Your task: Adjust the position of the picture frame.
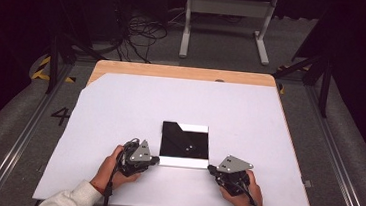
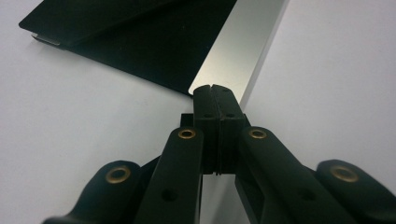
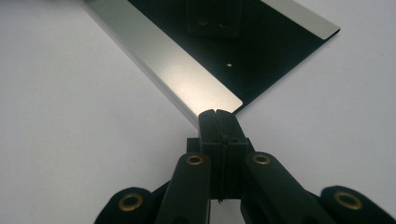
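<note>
A flat square black glossy panel [image 1: 185, 143] with silver strips along its near and far edges lies on the white table cover. My left gripper [image 1: 156, 160] rests at its near left corner, and its jaws stand pressed together with nothing between them. In the left gripper view the gripper [image 2: 215, 88] has its tips right at the corner of the silver strip [image 2: 243, 46]. My right gripper [image 1: 210, 168] sits at the near right corner, likewise shut and empty. Its tips [image 3: 217, 113] meet the end of the silver strip [image 3: 173, 60] beside the black panel [image 3: 252, 51].
The white cover [image 1: 120, 112] spans most of the wooden table [image 1: 173, 72], whose far edge shows bare. Beyond the table stand a white frame [image 1: 226, 21] and loose cables [image 1: 142, 31] on the floor. Black metal legs [image 1: 53, 61] flank the table.
</note>
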`<state>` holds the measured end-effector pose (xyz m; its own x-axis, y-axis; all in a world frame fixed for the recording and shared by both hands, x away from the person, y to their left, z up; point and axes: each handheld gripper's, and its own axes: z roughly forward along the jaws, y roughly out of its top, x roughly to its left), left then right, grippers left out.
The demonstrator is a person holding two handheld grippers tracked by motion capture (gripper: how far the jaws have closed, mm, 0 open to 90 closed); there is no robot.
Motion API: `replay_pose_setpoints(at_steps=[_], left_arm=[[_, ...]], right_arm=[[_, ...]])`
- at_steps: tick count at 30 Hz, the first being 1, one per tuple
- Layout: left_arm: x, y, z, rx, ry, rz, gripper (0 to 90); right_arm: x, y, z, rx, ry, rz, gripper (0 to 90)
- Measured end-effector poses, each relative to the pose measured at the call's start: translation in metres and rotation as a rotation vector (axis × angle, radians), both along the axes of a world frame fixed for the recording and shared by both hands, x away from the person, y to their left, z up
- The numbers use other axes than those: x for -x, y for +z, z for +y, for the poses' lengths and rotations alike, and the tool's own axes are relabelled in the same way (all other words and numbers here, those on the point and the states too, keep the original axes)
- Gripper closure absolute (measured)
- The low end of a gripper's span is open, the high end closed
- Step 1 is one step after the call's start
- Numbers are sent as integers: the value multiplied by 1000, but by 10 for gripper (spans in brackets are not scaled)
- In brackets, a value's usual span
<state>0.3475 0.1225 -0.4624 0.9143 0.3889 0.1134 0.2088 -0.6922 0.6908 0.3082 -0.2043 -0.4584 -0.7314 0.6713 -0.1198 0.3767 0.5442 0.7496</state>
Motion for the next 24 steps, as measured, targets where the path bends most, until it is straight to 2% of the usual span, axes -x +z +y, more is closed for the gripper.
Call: replay_pose_setpoints(at_steps=[3, 7, 10, 15, 24], left_arm=[[1, 1, 5, 0, 3, -12, 875], [2, 6, 13, 26, 13, -21, 870], [3, 10, 18, 36, 19, -31, 832], [5, 16, 25, 26, 23, -56, 817], [6, 18, 31, 34, 36, -58, 749]], right_arm=[[0, 6, -6, -23, -7, -14, 900], [-1, 9, -10, -39, -14, -21, 900], [-2, 10, -13, -35, -19, -26, 900], [-3, 12, -15, -35, -14, -36, 900], [-2, 15, -16, -34, 3, -41, 900]])
